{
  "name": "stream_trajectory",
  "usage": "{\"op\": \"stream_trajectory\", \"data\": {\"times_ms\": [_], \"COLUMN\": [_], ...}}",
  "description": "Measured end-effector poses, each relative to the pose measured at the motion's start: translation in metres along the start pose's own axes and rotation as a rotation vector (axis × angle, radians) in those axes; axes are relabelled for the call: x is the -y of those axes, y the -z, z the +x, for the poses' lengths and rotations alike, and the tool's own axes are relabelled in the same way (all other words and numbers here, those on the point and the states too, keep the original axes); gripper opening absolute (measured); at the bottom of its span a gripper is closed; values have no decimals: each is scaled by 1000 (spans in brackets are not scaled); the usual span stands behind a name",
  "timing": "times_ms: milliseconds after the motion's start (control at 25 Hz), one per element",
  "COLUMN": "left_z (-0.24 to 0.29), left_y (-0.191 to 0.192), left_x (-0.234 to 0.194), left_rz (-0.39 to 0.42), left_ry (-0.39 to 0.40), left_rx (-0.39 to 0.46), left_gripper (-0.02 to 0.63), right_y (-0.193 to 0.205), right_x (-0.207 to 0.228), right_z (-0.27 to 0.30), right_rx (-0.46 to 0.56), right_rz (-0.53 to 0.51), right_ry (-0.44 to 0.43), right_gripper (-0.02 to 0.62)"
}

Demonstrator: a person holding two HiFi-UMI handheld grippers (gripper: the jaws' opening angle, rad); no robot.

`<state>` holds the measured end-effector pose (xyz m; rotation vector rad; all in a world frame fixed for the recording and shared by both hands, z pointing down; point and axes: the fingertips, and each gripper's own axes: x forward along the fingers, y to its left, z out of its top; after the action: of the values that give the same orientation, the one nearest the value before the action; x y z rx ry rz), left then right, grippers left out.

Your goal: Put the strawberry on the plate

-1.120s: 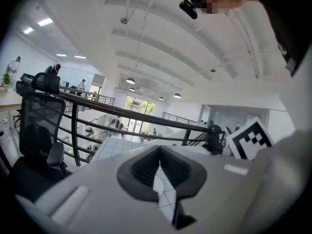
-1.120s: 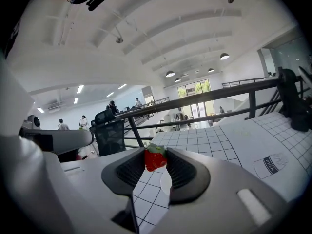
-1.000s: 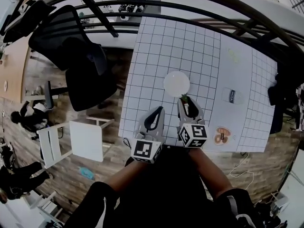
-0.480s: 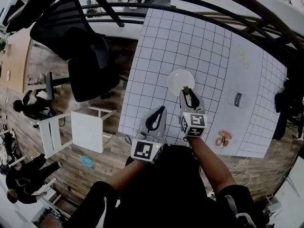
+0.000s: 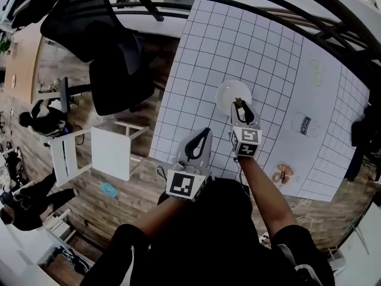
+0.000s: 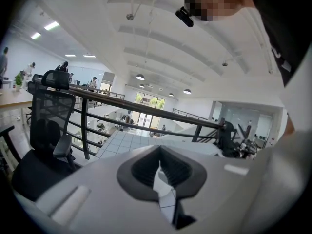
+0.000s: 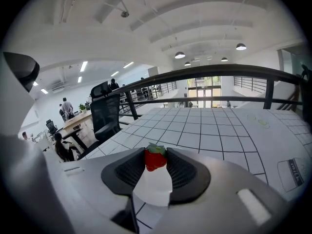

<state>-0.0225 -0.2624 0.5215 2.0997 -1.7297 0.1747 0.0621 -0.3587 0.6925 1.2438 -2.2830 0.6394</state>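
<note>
Right gripper holds the strawberry over the plate; left gripper is closed and empty.

The right gripper [image 5: 239, 106] clamps the red, green-capped strawberry [image 7: 155, 159] between its two ribbed pads, right at the jaw tips. It sits above the near right edge of the round white plate [image 5: 225, 93] on the grid-lined tabletop [image 5: 238, 40]; whether the berry touches the plate cannot be told. The left gripper [image 5: 204, 134] lies nearer the person, by the table's near edge and well apart from the plate, its jaw tips together with nothing between them. A black office chair [image 5: 113, 70] stands off the table's left side.
</note>
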Motion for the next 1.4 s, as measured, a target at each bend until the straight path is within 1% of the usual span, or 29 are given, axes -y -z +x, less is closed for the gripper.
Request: {"op": "stream_trajectory", "data": {"times_ms": [280, 360, 480, 640, 840, 1040, 1120, 1280, 1400], "left_z": [-2, -5, -7, -5, 2, -1, -3, -7, -11], "left_y": [1, 0, 2, 0, 1, 6, 7, 6, 3], "left_x": [-12, -17, -18, -23, -16, -15, -13, -17, -18], "left_rz": [-25, -24, -20, -27, -15, -7, 0, -5, -10], "left_ry": [-32, -51, -57, -88, -55, -45, -32, -39, -39], "left_rx": [-9, -22, -18, -29, -25, -34, -34, -27, -23], "left_gripper": [8, 8, 8, 8, 8, 8, 8, 8, 8], "right_y": [19, 24, 28, 35, 41, 38, 38, 36, 35], "right_x": [6, 7, 9, 9, 16, 9, 9, 9, 3], "right_z": [22, 30, 39, 49, 50, 51, 50, 45, 38], "right_rx": [-53, -74, -99, -130, -159, -135, -131, -129, -137], "right_rz": [0, -9, -31, -50, -74, -101, -108, -94, -83], "right_ry": [15, 17, 16, 11, 20, -7, -7, -1, -14], "right_gripper": [136, 137, 137, 137, 140, 170, 170, 172, 176]}}
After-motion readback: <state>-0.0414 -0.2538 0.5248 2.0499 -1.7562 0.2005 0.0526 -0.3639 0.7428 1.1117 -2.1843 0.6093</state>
